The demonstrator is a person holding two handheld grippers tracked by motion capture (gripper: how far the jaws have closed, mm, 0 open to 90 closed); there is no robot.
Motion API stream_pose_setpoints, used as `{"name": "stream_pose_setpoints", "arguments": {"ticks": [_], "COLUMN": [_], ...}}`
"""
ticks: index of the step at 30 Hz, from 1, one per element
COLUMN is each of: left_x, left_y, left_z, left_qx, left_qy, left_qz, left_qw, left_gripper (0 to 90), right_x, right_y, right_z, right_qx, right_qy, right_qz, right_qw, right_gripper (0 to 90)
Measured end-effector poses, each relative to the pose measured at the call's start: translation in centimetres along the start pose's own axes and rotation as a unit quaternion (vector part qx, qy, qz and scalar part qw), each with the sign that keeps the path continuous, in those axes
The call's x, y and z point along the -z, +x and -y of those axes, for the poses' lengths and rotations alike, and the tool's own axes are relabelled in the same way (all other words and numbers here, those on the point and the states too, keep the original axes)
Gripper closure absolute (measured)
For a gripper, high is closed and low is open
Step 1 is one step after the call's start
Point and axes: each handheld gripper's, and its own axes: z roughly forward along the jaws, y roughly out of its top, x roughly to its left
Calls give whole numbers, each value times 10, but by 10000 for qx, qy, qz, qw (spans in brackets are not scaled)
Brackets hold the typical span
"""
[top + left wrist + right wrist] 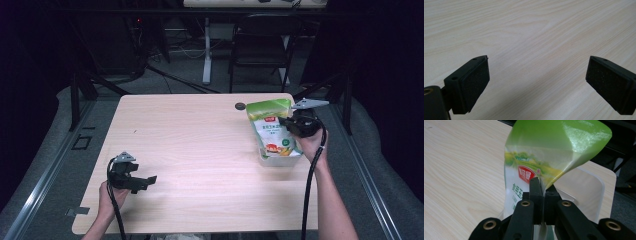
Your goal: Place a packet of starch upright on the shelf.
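Note:
A green and white pouch [272,127] with a red logo stands upright at the table's right side, its bottom inside a clear plastic container [280,161]. My right gripper [287,122] is shut on the pouch's right edge. In the right gripper view, the black jaws [543,187] pinch the pouch [541,152] just below its green top, with the clear container [591,187] behind it. My left gripper [147,181] hovers near the front left of the table, open. In the left gripper view its pads [537,80] stand wide apart over bare wood.
The light wooden table [200,140] has a small black round cap [240,106] near its far edge. A dark chair [260,45] and desk legs stand on the floor behind. The container sits close to the table's right edge.

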Motion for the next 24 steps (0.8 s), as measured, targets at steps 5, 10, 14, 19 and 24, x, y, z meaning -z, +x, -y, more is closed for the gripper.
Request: {"name": "stream_pose_setpoints", "arguments": {"ticks": [5,10,14,19,24], "left_x": [0,-1,-1,-1,-1], "left_y": [0,0,0,-1,-1], "left_z": [0,0,0,0,0], "left_qx": [29,8,5,-1,-23], "left_qy": [-18,-8,5,9,36], "left_qz": [-26,-6,-18,-14,-23], "left_qw": [10000,10000,10000,10000,10000], "left_gripper": [52,52,53,56,59], "right_x": [5,7,6,3,-1], "right_y": [-8,-10,-11,-12,-12], "right_z": [6,9,4,-6,-11], "right_qx": [-113,-297,-372,-452,-515], "right_qy": [147,181,291,418,472], "right_qz": [34,-13,-126,-173,-112], "right_qw": [9998,9994,9988,9980,9975], "right_gripper": [867,815,668,548,571]}}
